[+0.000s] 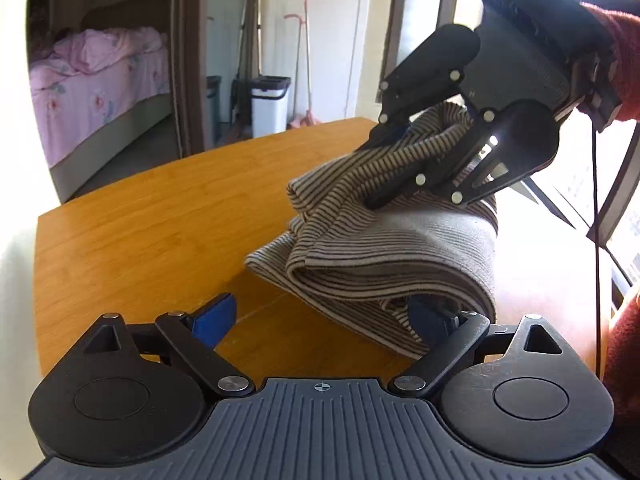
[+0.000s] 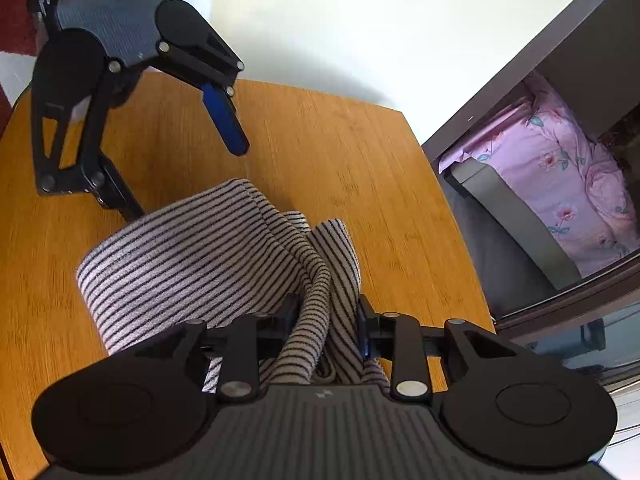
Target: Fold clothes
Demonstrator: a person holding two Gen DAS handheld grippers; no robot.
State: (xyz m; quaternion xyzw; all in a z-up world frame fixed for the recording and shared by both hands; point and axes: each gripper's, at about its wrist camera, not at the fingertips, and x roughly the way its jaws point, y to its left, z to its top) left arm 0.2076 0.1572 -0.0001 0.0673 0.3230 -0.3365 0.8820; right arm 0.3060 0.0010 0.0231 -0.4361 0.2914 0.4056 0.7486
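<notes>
A grey-and-black striped cloth (image 1: pixel 392 248) hangs in a loose, doubled-over bundle just above the wooden table (image 1: pixel 140 232). My right gripper (image 1: pixel 372 172) comes in from the upper right and is shut on a bunched fold at the cloth's top. In the right wrist view the striped cloth (image 2: pixel 192 256) is pinched between that right gripper (image 2: pixel 328 312). My left gripper (image 1: pixel 322 312) is open wide at the cloth's near lower edge. Its left blue pad (image 1: pixel 214 318) is bare, and the cloth drapes over the right one. In the right wrist view, the left gripper (image 2: pixel 184 180) has one finger hidden behind the cloth.
The table's far edge (image 1: pixel 280 132) and left edge drop off to the floor. Beyond stand a white bin (image 1: pixel 270 104), brooms against the wall and a doorway onto a bed with pink bedding (image 1: pixel 96 92). A window (image 1: pixel 600 184) and a red sleeve (image 1: pixel 624 60) are at the right.
</notes>
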